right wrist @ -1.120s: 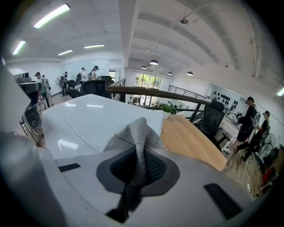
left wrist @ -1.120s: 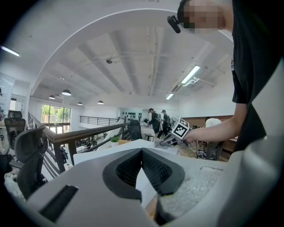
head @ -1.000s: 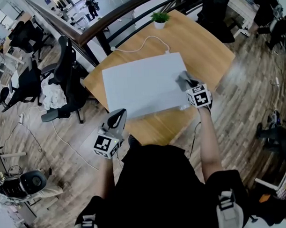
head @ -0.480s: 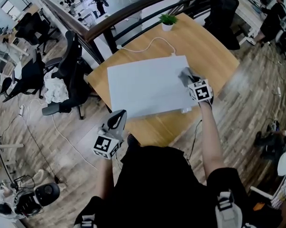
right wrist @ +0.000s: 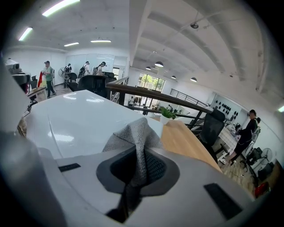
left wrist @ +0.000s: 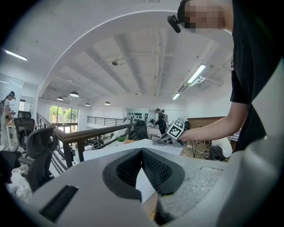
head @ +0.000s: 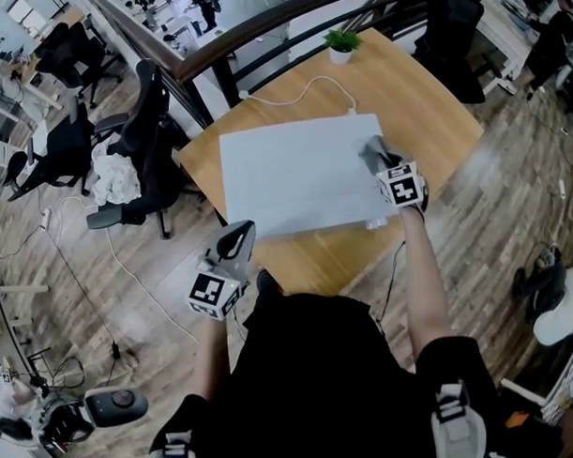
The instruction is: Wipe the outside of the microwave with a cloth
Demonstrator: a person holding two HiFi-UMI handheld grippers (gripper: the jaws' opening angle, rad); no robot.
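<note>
The white microwave (head: 299, 176) stands on a wooden table (head: 423, 96), its flat top facing me. My right gripper (head: 380, 161) is shut on a grey cloth (head: 371, 152) and presses it on the top near the right edge. In the right gripper view the cloth (right wrist: 133, 137) bunches up between the jaws over the glossy microwave (right wrist: 71, 119). My left gripper (head: 237, 232) hangs shut and holds nothing, off the table's near left side. In the left gripper view its jaws meet (left wrist: 142, 153), with the microwave (left wrist: 111, 151) beyond.
A small potted plant (head: 342, 43) sits at the table's far corner, and a white cable (head: 296, 87) runs from the microwave's back. Black office chairs (head: 143, 153) and a dark railing (head: 233, 47) stand left of the table. Wood floor surrounds it.
The right gripper with the cloth has crept slightly toward the far side along the microwave's right edge. The left gripper has stayed where it was.
</note>
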